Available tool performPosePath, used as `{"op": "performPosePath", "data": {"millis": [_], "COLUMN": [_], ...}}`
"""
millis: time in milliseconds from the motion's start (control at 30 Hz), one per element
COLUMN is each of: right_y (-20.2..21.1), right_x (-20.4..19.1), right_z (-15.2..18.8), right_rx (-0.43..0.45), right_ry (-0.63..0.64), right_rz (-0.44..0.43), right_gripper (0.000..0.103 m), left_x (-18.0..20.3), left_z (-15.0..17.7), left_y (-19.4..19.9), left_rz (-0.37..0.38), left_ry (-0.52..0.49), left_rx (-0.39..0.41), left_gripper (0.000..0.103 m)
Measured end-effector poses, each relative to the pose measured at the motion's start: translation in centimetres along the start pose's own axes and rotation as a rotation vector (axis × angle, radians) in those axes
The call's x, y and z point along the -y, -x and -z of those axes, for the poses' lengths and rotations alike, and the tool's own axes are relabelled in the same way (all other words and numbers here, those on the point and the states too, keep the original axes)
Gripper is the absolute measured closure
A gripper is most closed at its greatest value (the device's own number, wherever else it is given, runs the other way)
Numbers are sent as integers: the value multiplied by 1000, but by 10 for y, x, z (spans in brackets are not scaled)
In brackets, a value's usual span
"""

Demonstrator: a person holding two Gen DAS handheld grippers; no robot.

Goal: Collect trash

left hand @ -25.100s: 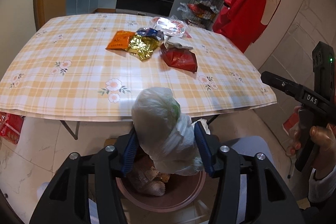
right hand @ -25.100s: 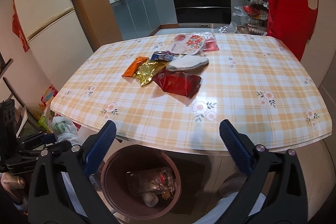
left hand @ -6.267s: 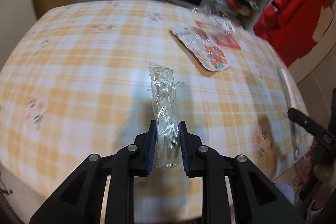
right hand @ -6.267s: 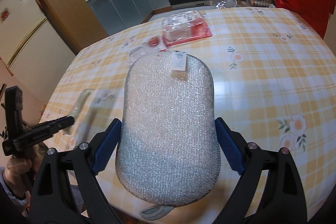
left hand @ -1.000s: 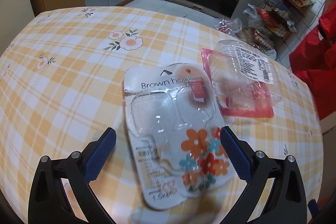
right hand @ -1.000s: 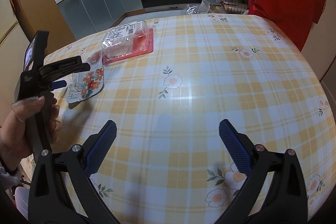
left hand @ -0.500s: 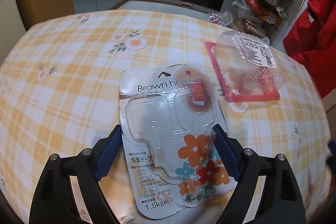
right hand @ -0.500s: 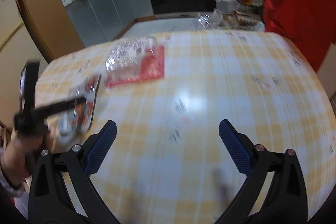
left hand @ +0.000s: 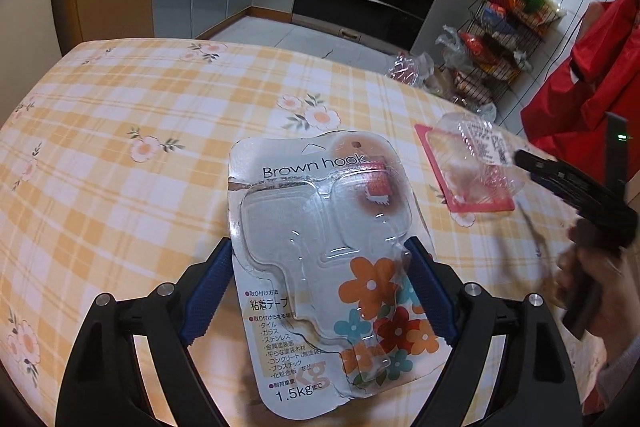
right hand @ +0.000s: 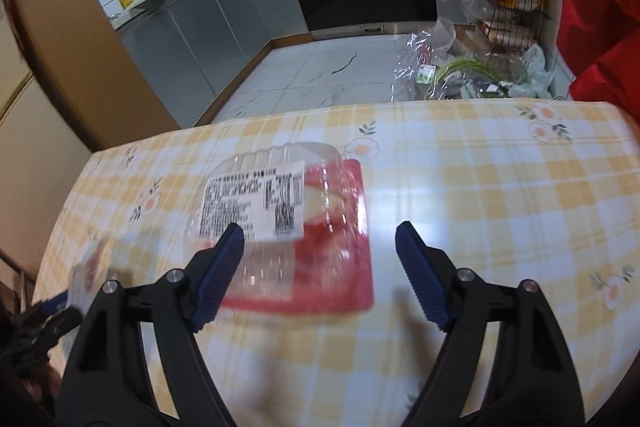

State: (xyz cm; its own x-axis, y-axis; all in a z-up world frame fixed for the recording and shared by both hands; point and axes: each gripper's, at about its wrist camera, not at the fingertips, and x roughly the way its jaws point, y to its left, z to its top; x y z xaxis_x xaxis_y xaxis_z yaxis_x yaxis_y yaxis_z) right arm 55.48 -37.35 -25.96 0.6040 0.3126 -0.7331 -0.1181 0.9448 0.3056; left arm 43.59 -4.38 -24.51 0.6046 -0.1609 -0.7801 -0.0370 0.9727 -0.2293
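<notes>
Two pieces of trash sit on the checked tablecloth [left hand: 120, 155]: a "Brown hook" blister pack [left hand: 332, 267] and a clear clamshell box [right hand: 280, 223] on a red tray.

Left gripper [left hand: 320, 279]: blue pads press both long edges of the blister pack, so it is clamped on it. The pack's near end pokes past the fingers towards the camera; whether its far end touches the cloth is hard to tell.

Right gripper [right hand: 320, 267]: jaws spread wide, nothing between them, hovering over the clamshell box. The left pad overlaps the box's near left corner in view; contact can't be judged, the frame is motion-blurred.

From the left wrist the clamshell box [left hand: 468, 171] lies far right of the pack, apart from it. The right gripper is a dark blur at the right edge, and its jaws can't be read there.

At the right-wrist view's lower left edge, the left gripper and pack are smeared and cut off.
</notes>
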Motion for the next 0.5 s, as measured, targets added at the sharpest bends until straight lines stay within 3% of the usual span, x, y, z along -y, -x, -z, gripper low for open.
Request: {"op": "performPosePath", "data": {"millis": [133,167,200,267,367,500], "right_y": [-21,-26,-26,-20,-7,19], "right_x": [5,7,8,5,-4,-22], "right_z": [-5,-3,-1,4,11,24], "right_rx": [-52,-75,-76,-67,-63,-39], "right_ry": [-69,-92,-104,-115,-86,-67], "right_rz": [-19,-43,-65,-102,-112,-124], "right_gripper": [28,42,45,66,77,80], "left_x": [-9,-11,-11,-13,-16,-19], "left_z": [2,3,4,6,11,16], "left_y": [13,16,18,23,31,45], "left_rz": [18,22,23,24,30,33], "left_ry": [20,22,21,20,28,34], "left_rx": [12,13,15,16,21,29], "left_gripper": [20,20,20,20,20,20]}}
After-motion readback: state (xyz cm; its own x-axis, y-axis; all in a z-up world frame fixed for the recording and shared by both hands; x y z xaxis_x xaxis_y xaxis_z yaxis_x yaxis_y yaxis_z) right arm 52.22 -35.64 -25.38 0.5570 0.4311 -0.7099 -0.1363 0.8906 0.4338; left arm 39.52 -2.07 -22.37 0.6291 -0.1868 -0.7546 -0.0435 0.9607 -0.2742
